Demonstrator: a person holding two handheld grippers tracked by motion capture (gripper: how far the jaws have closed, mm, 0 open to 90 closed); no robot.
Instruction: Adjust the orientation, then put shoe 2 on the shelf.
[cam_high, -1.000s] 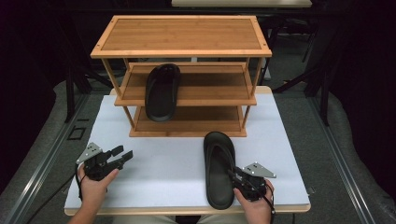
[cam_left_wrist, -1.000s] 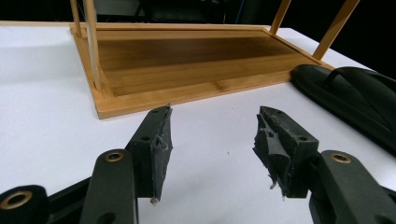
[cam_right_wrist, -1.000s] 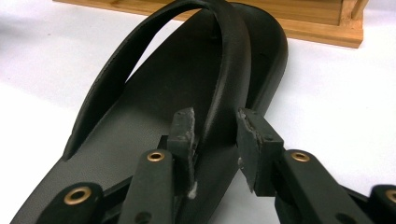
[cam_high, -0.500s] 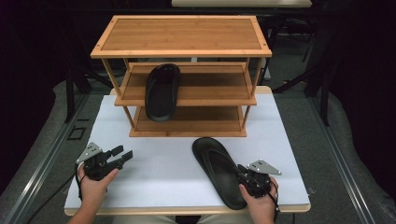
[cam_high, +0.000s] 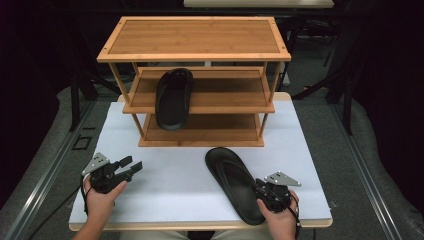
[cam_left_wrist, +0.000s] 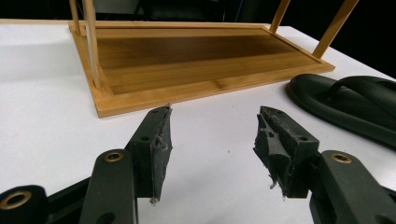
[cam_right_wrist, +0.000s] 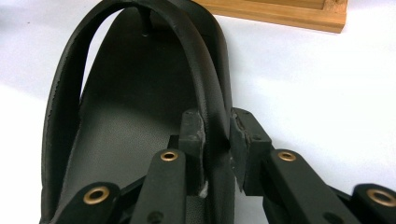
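The loose black flip-flop (cam_high: 234, 184) lies skewed on the white table (cam_high: 165, 185), toe toward the bamboo rack (cam_high: 200, 90), heel at our right gripper (cam_high: 264, 193), whose jaws have just been closing and now pinch the strap and sole edge. We should lift by that edge slowly, keep the sole level, and clear the shelf lip before sliding it in beside its mate (cam_high: 173, 98) (middle shelf, overhanging slightly). Rubber looks matte, flexible, likely to droop. Rack slats are smooth, rimmed. Our left gripper (cam_high: 131, 166) rests with its jaws spread, holding nothing.
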